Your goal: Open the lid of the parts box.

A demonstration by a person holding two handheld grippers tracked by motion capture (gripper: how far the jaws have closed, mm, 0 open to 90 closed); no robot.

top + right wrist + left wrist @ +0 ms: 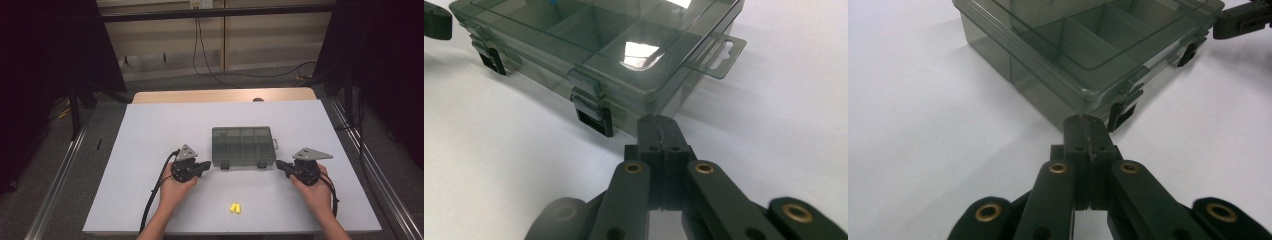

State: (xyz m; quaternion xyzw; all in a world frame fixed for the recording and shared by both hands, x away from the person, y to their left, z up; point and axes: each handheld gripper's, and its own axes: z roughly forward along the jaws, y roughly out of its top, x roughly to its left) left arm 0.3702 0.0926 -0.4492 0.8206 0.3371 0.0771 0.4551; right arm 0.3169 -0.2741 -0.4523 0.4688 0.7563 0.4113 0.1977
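The left gripper (206, 165) has its jaws pressed together on nothing, tips at the near left corner of the box (243, 145), just beside a black latch (1119, 116). The right gripper (278, 164), jaws likewise pressed together and empty, points at the near right corner, beside the other latch (594, 116). The smoky clear box lies lid-down-shut mid-table (150, 150). Two yellow earplugs (235, 207) lie near the front edge, between the hands.
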